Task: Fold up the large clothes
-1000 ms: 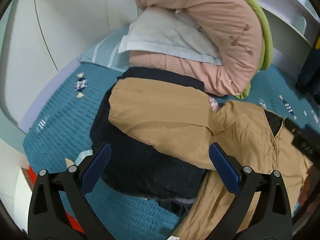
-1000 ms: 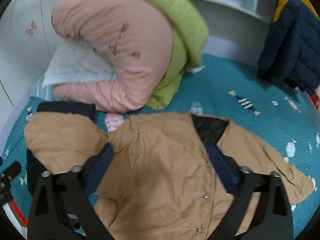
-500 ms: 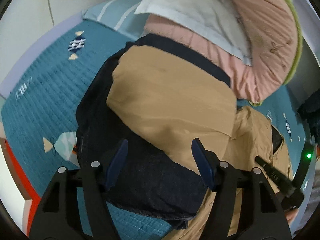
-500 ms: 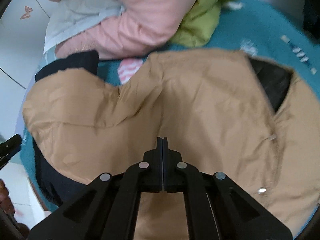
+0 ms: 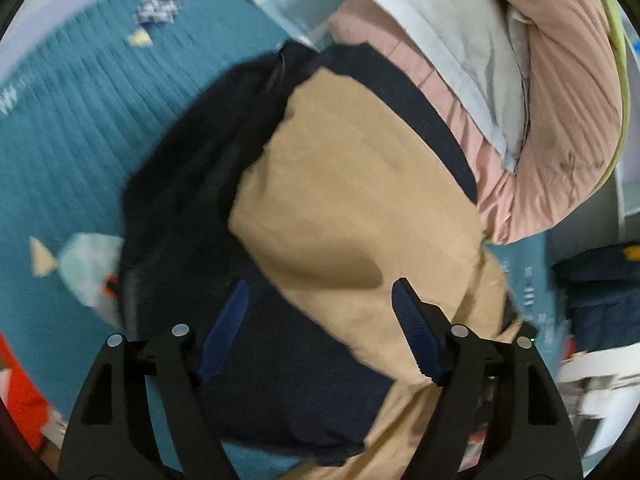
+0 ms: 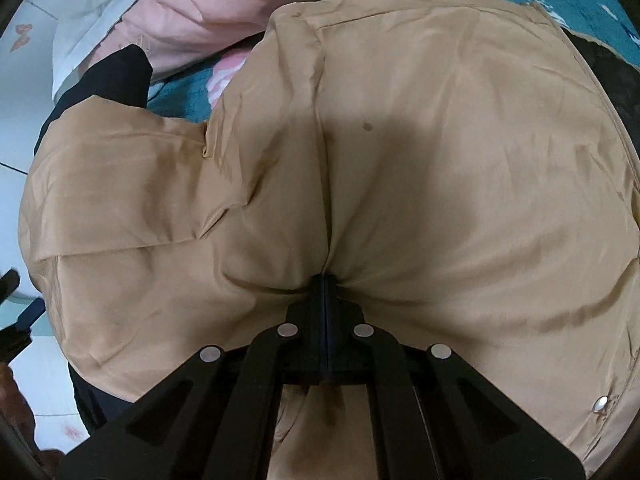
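Tan padded jacket with a dark navy lining (image 6: 440, 160) lies spread on the teal quilted bedspread with fish motifs (image 5: 80, 128), filling nearly all of the right wrist view; in the left wrist view its sleeve (image 5: 340, 208) runs from the upper centre to the lower right, draped across the dark lining. Behind it, along the top of both views, sits a rolled pink duvet (image 5: 560, 100) with a white pillow (image 5: 448, 40) tucked against it.

Folding looks barely begun: the body is flat and open, one sleeve lies out to the left side of the right wrist view, and no finished fold shows. Sleeves and body seem left to bring in.

Right gripper (image 6: 326, 280), at lower centre, has its jaws pressed together, pinching a pucker of tan fabric, creases radiating from the tips. Left gripper (image 5: 320, 292) hovers at lower centre, jaws apart and widening, sleeve edge and lining lying between them, not gripped.
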